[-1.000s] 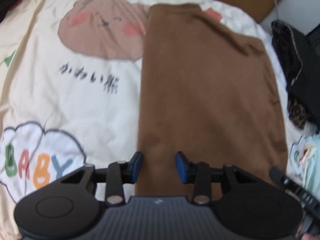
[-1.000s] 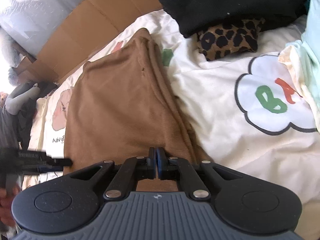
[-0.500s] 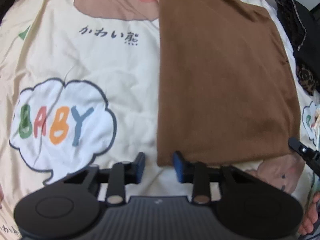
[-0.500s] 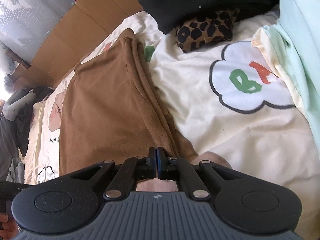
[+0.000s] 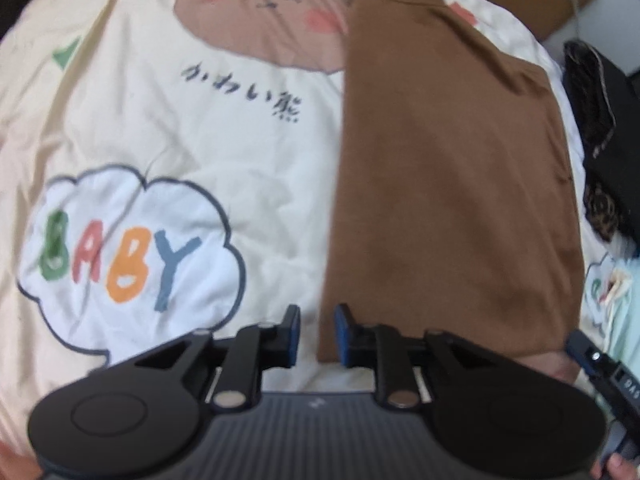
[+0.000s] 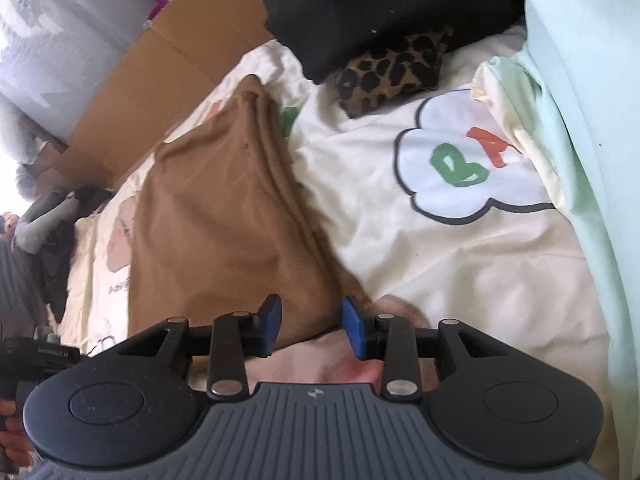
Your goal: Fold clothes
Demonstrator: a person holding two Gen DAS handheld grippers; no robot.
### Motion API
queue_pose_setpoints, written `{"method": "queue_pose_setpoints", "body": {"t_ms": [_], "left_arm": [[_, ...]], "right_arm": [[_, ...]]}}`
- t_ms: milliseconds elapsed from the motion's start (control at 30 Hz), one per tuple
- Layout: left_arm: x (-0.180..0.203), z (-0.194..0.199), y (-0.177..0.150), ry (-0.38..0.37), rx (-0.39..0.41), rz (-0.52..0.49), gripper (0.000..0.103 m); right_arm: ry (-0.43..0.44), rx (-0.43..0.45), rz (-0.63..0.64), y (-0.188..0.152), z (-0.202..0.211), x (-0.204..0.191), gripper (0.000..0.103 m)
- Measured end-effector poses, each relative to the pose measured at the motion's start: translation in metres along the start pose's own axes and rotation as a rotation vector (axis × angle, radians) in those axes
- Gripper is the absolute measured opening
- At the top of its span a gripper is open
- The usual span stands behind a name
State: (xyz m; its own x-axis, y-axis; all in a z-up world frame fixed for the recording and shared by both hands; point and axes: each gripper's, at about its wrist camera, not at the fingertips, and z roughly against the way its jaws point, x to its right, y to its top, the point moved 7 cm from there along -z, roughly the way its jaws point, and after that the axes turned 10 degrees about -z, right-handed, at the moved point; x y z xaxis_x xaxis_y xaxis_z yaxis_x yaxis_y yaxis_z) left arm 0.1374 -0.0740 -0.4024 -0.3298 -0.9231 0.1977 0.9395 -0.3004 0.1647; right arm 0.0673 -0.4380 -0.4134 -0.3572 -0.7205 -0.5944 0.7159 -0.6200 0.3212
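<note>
A brown garment [image 5: 448, 184] lies folded into a long flat rectangle on the printed bedsheet [image 5: 168, 152]. My left gripper [image 5: 317, 334] hovers at its near left corner. Its jaws are closing, still apart, with the corner's edge between them and the pads not pressing. My right gripper [image 6: 311, 326] is at the near right corner of the brown garment [image 6: 216, 216]. Its jaws are opening and stand apart over the cloth's edge without pinching it. Each gripper shows at the rim of the other's view: the right gripper [image 5: 600, 368], the left gripper [image 6: 36, 356].
A black garment [image 6: 380, 4] and a leopard-print piece [image 6: 388, 68] lie at the far right of the bed. Mint green cloth [image 6: 580, 160] runs along the right side. Cardboard [image 6: 160, 52] stands behind the bed, and grey clothes [image 6: 44, 220] lie at the left.
The right gripper's jaws, shut before, now stand apart. The left jaws have narrowed. The left gripper has drawn back to the garment's near left corner.
</note>
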Motion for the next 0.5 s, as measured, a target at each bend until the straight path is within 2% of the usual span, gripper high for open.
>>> {"method": "queue_pose_setpoints", "body": {"t_ms": [100,167,267,400,433,467,500], "left_arm": [[-0.006,-0.003,-0.002,-0.052,0.015,0.049,0.028],[-0.008,-0.004,-0.005,-0.099,0.020,0.078,0.033],[-0.011,-0.010,-0.007,-0.125,0.025,0.080,0.037],[-0.015,-0.020,-0.005,-0.161,0.034,0.115,0.038],[-0.016,-0.019,-0.005,-0.173,0.034,0.125,0.038],[-0.017,-0.018,-0.005,-0.185,0.033,0.136,0.037],[-0.018,-0.017,-0.006,-0.197,0.033,0.147,0.029]], "right_arm": [[0.000,0.001,-0.025,0.004,-0.008,0.005,0.041],[-0.004,-0.028,-0.034,0.004,-0.018,0.006,0.041],[0.030,-0.051,-0.062,0.005,-0.025,0.007,0.042],[0.101,-0.079,-0.193,0.009,-0.027,0.019,0.042],[0.108,-0.084,-0.197,0.009,-0.027,0.019,0.026],[0.114,-0.088,-0.199,0.009,-0.026,0.020,0.018],[0.126,-0.089,-0.199,0.008,-0.025,0.018,0.011]]}}
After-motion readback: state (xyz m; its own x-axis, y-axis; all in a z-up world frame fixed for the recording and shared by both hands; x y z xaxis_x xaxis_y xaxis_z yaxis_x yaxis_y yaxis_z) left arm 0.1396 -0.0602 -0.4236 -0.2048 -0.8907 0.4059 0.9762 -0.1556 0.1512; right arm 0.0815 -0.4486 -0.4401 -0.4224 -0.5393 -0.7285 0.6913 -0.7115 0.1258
